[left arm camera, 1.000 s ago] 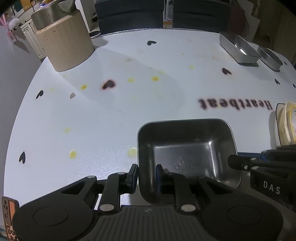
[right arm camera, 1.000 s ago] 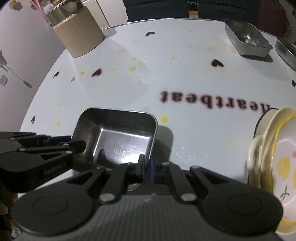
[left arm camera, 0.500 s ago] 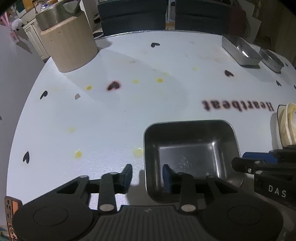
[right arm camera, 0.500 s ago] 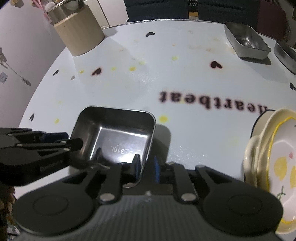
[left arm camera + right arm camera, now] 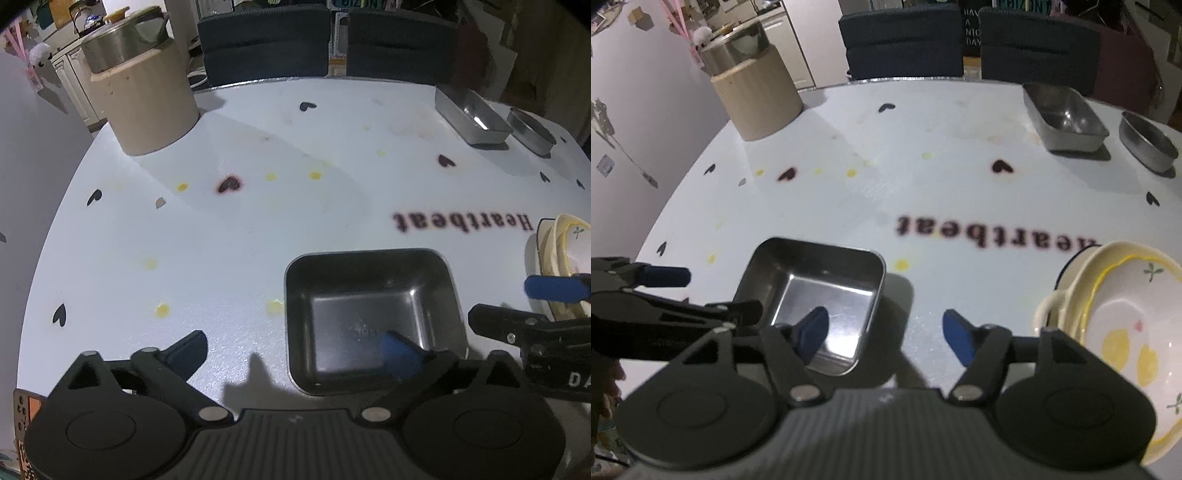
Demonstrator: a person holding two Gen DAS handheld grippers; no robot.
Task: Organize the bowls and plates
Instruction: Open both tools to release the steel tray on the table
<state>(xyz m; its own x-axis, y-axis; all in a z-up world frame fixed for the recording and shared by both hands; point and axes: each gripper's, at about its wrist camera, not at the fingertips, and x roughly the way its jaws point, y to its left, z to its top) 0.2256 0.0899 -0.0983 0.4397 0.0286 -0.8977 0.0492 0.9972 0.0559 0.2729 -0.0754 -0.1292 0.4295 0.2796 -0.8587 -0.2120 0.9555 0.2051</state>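
Steel fills the near right of the left wrist view: a square metal tray point(image 5: 373, 317) sits flat on the white bench point(image 5: 258, 221), just below the printed word "Heartbeat" point(image 5: 461, 221). The left hand-held gripper point(image 5: 291, 349) has its jaws opening wide; its right finger hangs over the tray's inside near the front wall, its left finger stands over bare bench, and neither pad presses the near left wall that runs between them. At the right edge the right hand-held gripper point(image 5: 517, 306) reaches in, one blue pad in front of a stack of cream bowls point(image 5: 557, 251). Far back stand a beige cylindrical container point(image 5: 144, 99) holding a metal pot, a rectangular metal tin point(image 5: 472, 118) and a round metal dish point(image 5: 532, 131), well apart from the tray. From the right wrist view, the same square metal tray point(image 5: 820, 284) lies at lower left, and the right hand-held gripper point(image 5: 886, 334) is likewise opening: its left pad hovers over the tray's floor, its right pad over the bench, with the tray's right wall between them and untouched. The left hand-held gripper point(image 5: 713, 291) shows at the left edge beside the tray's left wall. The stack of cream bowls point(image 5: 1115, 332), the top one painted with lemons, rests at lower right, apart from the tray. The rectangular metal tin point(image 5: 1063, 118) and round metal dish point(image 5: 1148, 144) sit at the far right, the beige container point(image 5: 757, 96) at the far left.
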